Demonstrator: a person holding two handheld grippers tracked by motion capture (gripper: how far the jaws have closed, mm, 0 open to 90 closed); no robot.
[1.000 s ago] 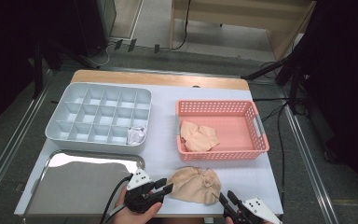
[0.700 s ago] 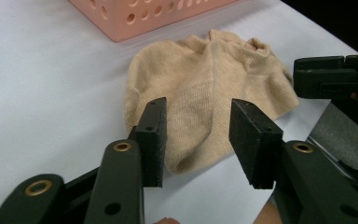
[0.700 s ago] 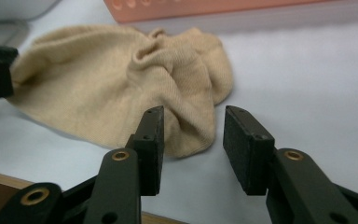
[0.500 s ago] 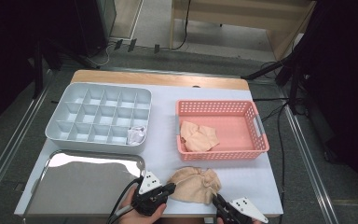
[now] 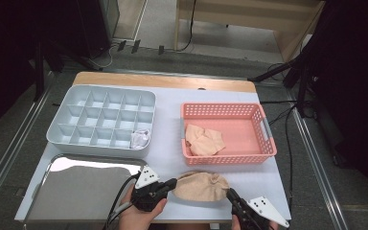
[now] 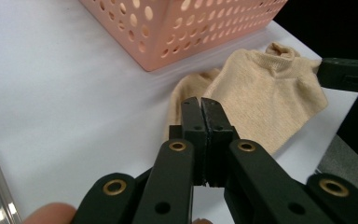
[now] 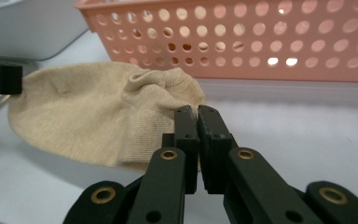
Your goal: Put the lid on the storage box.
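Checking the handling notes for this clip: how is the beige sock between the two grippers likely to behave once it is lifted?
The beige sock is thin knit that lies flat with puckers near the right gripper, so it will probably sag between the grip points. It looks light for its size. The left gripper pinches its other end, and the ribbed weave should keep it from slipping.

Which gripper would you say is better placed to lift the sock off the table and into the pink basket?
Probably the right gripper: it is shut on the sock at the end under the basket's open middle. The left gripper pinches the far end, nearer the tray.
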